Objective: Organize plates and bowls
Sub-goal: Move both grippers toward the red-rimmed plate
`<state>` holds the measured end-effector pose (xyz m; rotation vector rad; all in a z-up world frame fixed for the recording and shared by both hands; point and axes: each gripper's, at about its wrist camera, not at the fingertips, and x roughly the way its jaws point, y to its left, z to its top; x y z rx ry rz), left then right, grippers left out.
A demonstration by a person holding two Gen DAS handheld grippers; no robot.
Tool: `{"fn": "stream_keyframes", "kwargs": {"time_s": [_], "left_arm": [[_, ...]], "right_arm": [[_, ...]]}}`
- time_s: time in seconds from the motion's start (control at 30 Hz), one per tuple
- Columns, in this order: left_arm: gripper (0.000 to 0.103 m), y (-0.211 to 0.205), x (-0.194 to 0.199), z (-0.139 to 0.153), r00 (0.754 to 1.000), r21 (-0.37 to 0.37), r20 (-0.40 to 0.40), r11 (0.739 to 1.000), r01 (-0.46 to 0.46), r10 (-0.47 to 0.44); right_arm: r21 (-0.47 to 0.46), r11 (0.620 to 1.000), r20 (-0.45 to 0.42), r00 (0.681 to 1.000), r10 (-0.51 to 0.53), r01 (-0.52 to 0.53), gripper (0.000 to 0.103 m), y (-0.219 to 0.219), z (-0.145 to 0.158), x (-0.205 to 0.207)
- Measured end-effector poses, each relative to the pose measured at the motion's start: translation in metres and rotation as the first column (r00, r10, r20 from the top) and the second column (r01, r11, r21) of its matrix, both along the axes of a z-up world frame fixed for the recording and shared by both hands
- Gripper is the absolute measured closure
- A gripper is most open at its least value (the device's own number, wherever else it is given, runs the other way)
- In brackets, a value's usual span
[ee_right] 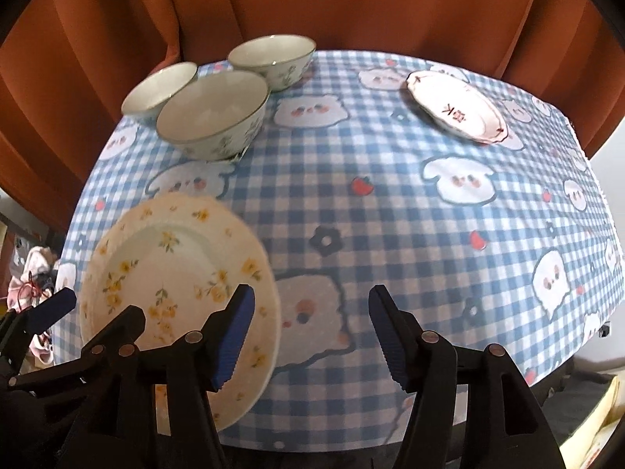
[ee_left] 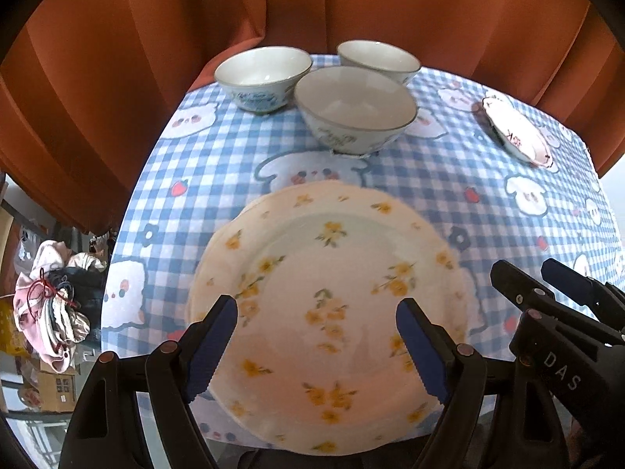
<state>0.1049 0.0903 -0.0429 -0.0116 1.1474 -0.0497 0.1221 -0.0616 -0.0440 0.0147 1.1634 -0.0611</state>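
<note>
Below the left gripper's (ee_left: 316, 348) parted jaws: floral plate (ee_left: 332, 312).

Both views set high over the near edge of the checked-cloth surface (ee_left: 218, 164), tilted steeply down and toward the far curtain (ee_left: 117, 78). Left view directly above the yellow-flowered plate (ee_left: 332, 305); right view further right, over bare cloth. Shared: that plate, three bowls (ee_right: 213, 117), the red-marked plate (ee_right: 457, 107).
</note>
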Motion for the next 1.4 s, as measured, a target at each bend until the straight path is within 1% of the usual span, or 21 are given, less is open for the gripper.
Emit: {"fn": "stream_keyframes", "kwargs": {"time_s": [0.13,0.2,0.3,0.4,0.7,0.87,1.1,1.3,1.4], "left_arm": [[0.018,-0.020,0.003,0.005,1.000,-0.006,0.014,1.000,-0.022,0.022],[0.018,-0.032,0.005,0.008,0.999,0.003,0.024,0.999,-0.032,0.032],[0.018,-0.051,0.009,0.015,0.998,-0.011,0.040,0.998,-0.056,0.056],[0.018,-0.073,0.013,0.019,0.997,-0.007,0.057,0.998,-0.056,0.057],[0.018,-0.139,0.034,0.029,0.994,-0.010,0.092,0.998,-0.055,0.056],[0.018,-0.170,0.046,0.032,0.991,-0.002,0.115,0.998,-0.066,0.066],[0.018,-0.214,0.079,0.026,0.988,0.004,0.126,0.996,-0.092,0.090],[0.018,-0.250,0.114,0.018,0.989,0.022,0.119,0.995,-0.093,0.090],[0.018,-0.265,0.134,0.012,0.991,0.028,0.105,0.996,-0.087,0.084]], "right_arm": [[0.007,1.000,0.024,1.000,0.017,-0.017,0.039,-0.019,0.007,0.003],[0.016,1.000,0.037,0.999,0.019,-0.019,0.039,-0.034,0.012,0.006],[0.021,0.999,0.041,0.999,0.030,-0.031,0.039,-0.052,0.016,0.009],[0.020,0.999,0.057,0.998,0.040,-0.041,0.039,-0.073,0.022,0.014],[0.033,0.999,0.089,0.996,0.020,-0.023,0.039,-0.145,0.038,0.034],[0.045,0.999,0.110,0.994,0.021,-0.026,0.039,-0.178,0.041,0.049],[0.045,0.998,0.134,0.991,0.025,-0.032,0.039,-0.223,0.039,0.076],[0.056,0.998,0.139,0.990,0.012,-0.020,0.039,-0.265,0.032,0.111],[0.068,0.997,0.134,0.991,0.011,-0.020,0.038,-0.278,0.025,0.127]]}}
